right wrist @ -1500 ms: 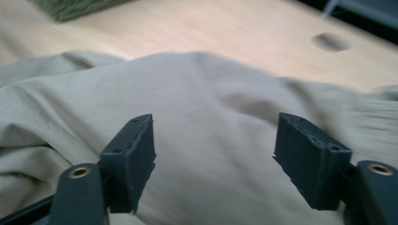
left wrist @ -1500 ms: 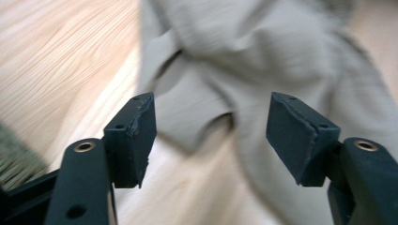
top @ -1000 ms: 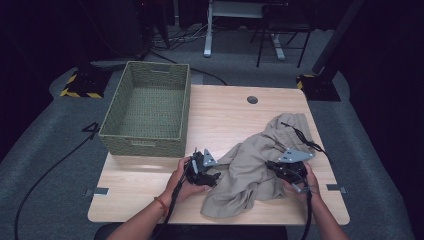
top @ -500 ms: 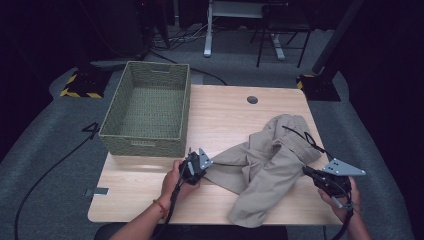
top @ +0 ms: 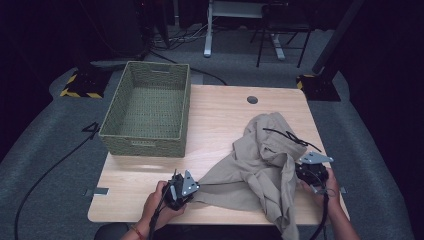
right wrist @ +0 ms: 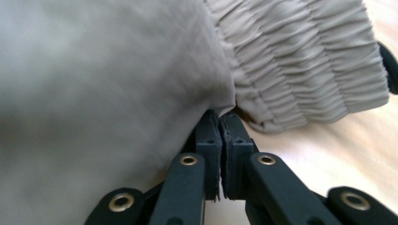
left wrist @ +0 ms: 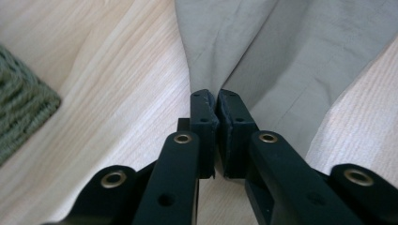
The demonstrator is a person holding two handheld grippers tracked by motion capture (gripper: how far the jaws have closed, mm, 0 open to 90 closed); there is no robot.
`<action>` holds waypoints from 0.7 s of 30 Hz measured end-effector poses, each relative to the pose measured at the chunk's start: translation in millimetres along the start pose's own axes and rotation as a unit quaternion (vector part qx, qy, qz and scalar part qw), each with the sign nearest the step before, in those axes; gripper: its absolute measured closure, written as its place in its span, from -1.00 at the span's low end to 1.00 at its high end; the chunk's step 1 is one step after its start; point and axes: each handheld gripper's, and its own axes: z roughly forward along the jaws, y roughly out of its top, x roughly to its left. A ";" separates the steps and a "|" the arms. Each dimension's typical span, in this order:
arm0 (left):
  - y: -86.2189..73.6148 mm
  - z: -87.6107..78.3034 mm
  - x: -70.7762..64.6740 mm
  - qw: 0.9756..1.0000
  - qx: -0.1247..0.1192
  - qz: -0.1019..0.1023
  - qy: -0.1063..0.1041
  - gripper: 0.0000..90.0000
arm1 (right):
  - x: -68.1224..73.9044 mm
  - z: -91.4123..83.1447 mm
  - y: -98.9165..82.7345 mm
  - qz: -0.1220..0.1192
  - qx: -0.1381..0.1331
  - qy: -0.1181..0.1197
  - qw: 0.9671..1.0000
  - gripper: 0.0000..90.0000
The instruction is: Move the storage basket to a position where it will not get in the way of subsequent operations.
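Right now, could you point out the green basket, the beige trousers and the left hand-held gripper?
green basket (top: 111,134), high view, on its left rim.
beige trousers (top: 260,165), high view, on the crumpled middle.
left hand-held gripper (left wrist: 217,99), left gripper view, between its fingertips, shut on the cloth.

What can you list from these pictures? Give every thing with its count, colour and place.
Garment: one, beige with a black drawstring, crumpled on the table's right half, one end hanging over the near edge.
Basket: one, green woven, on the table's left far side.
Table: one, light wood, centre of the room.
Cable hole: one, dark, near the table's far edge.
Floor cable: one, black, on the grey carpet at left.
Left gripper: one, black, shut on the garment's left end.
Right gripper: one, black, shut on the garment near its gathered waistband.
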 end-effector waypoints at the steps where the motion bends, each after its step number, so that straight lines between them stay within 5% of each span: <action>1: -0.7 1.1 2.4 1.000 0.002 -0.002 0.003 0.87 | -2.0 6.9 4.5 -0.001 0.002 0.003 1.000 0.92; 3: -1.4 2.5 5.3 1.000 0.001 -0.006 0.002 0.82 | -6.3 18.6 12.3 0.004 -0.010 0.010 1.000 0.90; 6: -1.7 3.5 6.8 1.000 -0.008 0.000 -0.001 0.45 | -12.7 26.8 19.5 0.020 -0.018 0.014 1.000 0.82; 9: -0.3 3.4 3.1 0.999 -0.028 0.039 0.002 0.08 | -19.0 18.6 22.4 0.030 -0.031 0.008 0.999 0.57; 11: 2.2 5.9 2.5 0.998 -0.035 0.046 -0.007 -0.15 | -25.6 5.4 24.8 0.044 -0.043 0.001 0.998 0.39; 14: 9.8 13.7 6.3 0.999 -0.034 0.037 -0.019 -0.19 | -35.3 -23.6 35.1 0.073 -0.084 -0.017 0.994 0.17; 17: 17.5 25.9 6.5 0.999 -0.025 0.041 -0.024 -0.08 | -32.3 -48.6 51.8 0.072 -0.128 -0.005 0.989 0.01; 19: 21.4 35.1 5.1 0.998 -0.020 0.038 -0.039 -0.04 | -23.0 -53.2 62.2 0.054 -0.134 0.026 0.989 -0.08; 21: 25.2 42.0 2.2 0.998 -0.007 0.046 -0.044 0.02 | -10.0 -47.6 70.5 0.030 -0.112 0.033 0.993 -0.18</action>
